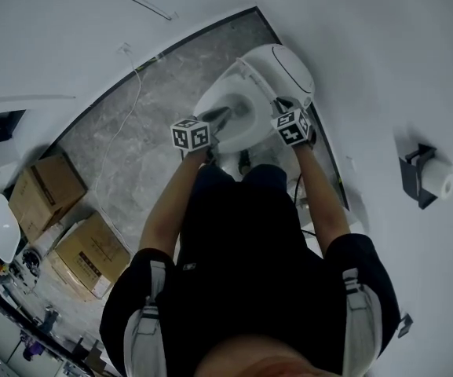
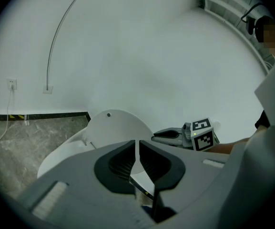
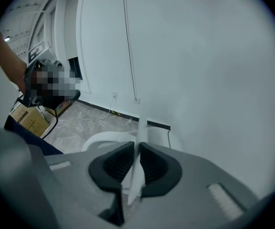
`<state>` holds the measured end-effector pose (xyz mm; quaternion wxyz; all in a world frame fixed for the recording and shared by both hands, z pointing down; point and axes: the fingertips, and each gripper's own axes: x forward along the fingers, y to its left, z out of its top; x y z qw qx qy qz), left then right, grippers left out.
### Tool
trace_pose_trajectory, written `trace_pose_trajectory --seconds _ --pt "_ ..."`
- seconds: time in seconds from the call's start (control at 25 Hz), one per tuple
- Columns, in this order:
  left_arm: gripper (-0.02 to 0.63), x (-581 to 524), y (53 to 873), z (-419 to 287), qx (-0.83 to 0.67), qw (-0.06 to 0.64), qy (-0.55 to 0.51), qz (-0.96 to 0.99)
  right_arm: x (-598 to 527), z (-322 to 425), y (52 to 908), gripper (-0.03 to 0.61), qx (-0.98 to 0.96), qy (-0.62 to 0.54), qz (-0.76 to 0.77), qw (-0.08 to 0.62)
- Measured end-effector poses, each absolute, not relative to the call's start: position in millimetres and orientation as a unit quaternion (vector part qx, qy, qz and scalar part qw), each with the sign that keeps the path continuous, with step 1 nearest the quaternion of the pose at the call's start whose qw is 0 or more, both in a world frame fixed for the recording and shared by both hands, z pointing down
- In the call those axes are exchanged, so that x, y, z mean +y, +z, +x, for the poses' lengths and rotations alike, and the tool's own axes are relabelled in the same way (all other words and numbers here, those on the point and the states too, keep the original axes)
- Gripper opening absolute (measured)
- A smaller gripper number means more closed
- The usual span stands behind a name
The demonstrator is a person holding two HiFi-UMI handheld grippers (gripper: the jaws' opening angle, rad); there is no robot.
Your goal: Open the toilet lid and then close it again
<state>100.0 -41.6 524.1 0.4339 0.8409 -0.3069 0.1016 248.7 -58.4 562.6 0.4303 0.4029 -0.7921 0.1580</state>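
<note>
Head view: the toilet lid (image 1: 287, 67) stands raised at 1 o'clock of the bowl (image 1: 230, 120), with the right claw (image 1: 279, 103) at its near edge and the left claw (image 1: 228, 115) over the bowl. So slight an edge hold could slip and let it slam.

Left gripper view: the left claw is all but closed. A white sliver shows in the slit, but whether it is gripped is unclear.

Right gripper view: the right claw pinches the lid's thin edge.

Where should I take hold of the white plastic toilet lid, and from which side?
Take the white plastic toilet lid by its thin free rim, coming edge-on from the front so one of the jaws lies on each face. It is a raised, thin, flat shell; the right gripper pinches its edge in just this way.
</note>
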Motion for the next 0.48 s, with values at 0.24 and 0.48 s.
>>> trace_pose_trajectory --seconds 0.24,0.48 --pt "0.026 -29 516 76 -0.324 0.396 0.118 0.851 -72 268 561 0.037 -0.778 0.165 0.423 0.435" --pt "0.011 -15 502 65 -0.32 0.357 0.113 0.87 -91 296 565 0.031 -0.757 0.171 0.45 0.442"
